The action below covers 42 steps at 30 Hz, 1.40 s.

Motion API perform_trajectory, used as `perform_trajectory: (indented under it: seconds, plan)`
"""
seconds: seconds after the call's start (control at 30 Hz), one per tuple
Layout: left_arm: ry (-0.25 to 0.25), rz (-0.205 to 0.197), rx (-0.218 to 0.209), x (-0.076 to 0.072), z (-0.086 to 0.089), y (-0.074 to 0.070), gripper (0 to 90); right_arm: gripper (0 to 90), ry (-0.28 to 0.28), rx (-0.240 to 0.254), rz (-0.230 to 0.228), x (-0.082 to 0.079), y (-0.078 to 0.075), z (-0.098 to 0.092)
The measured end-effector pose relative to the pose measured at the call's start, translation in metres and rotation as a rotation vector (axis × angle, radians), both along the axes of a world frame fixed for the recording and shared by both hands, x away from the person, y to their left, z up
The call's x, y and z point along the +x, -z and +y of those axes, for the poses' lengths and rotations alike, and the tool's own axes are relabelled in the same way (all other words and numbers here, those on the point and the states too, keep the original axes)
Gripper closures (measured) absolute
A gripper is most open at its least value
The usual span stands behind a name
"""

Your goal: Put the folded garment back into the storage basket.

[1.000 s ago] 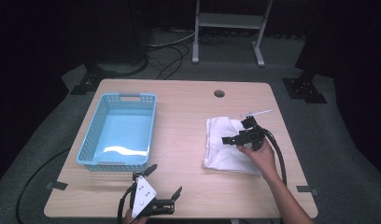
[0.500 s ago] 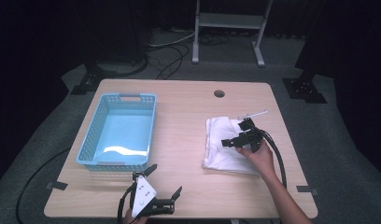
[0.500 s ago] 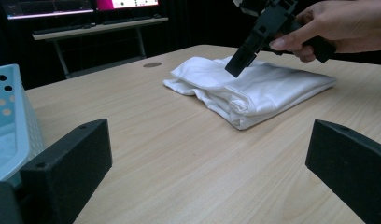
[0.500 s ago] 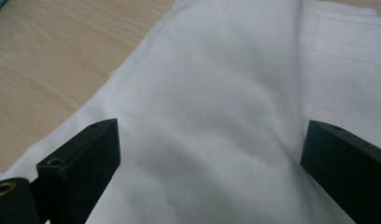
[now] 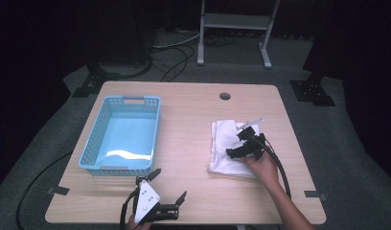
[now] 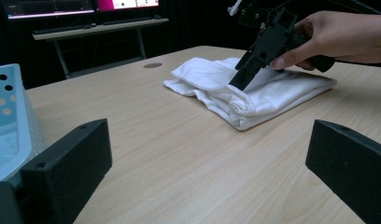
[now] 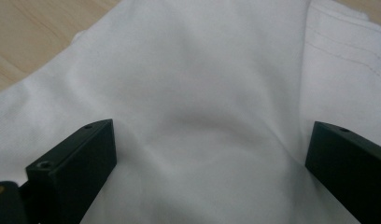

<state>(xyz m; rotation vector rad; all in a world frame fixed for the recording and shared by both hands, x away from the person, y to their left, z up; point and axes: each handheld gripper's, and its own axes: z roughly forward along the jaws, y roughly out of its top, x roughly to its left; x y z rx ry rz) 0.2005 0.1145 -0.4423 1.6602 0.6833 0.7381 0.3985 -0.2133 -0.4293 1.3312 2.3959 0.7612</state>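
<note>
A folded white cloth lies on the right half of the wooden table. My right gripper is held low over the cloth's middle by a hand, open, jaws pointing left. In the right gripper view both jaws straddle the cloth at close range, and nothing is pinched between them. My left gripper rests at the table's front edge, open and empty. In the left gripper view its jaws frame bare wood, with the cloth and the right gripper farther off.
A light blue perforated basket stands empty on the table's left half, its wall at the left edge of the left gripper view. A round cable hole sits near the far edge. Cables and a stand lie on the floor beyond.
My right gripper has crept slightly left and down onto the cloth. The left gripper has not moved.
</note>
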Motion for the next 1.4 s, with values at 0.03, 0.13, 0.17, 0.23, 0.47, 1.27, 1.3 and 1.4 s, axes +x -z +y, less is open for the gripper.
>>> perform_trajectory:
  seconds: [0.03, 0.13, 0.17, 0.23, 0.47, 1.27, 1.3, 1.4]
  plan:
    - [0.000, 0.001, 0.000, 0.000, 0.000, 0.000, 0.0, 1.7, 0.000, -0.001, -0.001, 0.000, 0.000, 0.000]
    - [-0.001, 0.001, -0.003, 0.000, 0.000, 0.000, 0.0, 1.8, 0.001, 0.000, 0.000, 0.000, 0.000, 0.000]
    - [-0.002, 0.001, -0.004, 0.000, 0.000, 0.000, 0.0, 1.8, -0.001, 0.002, -0.001, 0.000, 0.000, 0.000]
    - [-0.001, 0.000, -0.004, 0.000, 0.000, 0.000, 0.0, 2.1, -0.008, 0.001, -0.001, 0.000, 0.000, 0.000]
    - [-0.001, -0.001, 0.003, 0.000, 0.000, 0.000, 0.0, 3.9, -0.008, 0.001, -0.002, -0.001, 0.000, 0.000]
    - [0.000, 0.000, 0.001, 0.000, 0.000, 0.000, 0.0, 34.7, -0.060, 0.022, -0.032, -0.014, -0.005, 0.004]
    - [-0.001, 0.000, 0.002, 0.000, 0.000, 0.000, 0.0, 36.4, -0.065, 0.023, -0.035, -0.014, -0.005, 0.004]
    - [-0.002, -0.001, 0.003, 0.000, -0.001, 0.000, 0.0, 41.7, -0.071, 0.028, -0.033, -0.015, -0.006, 0.004]
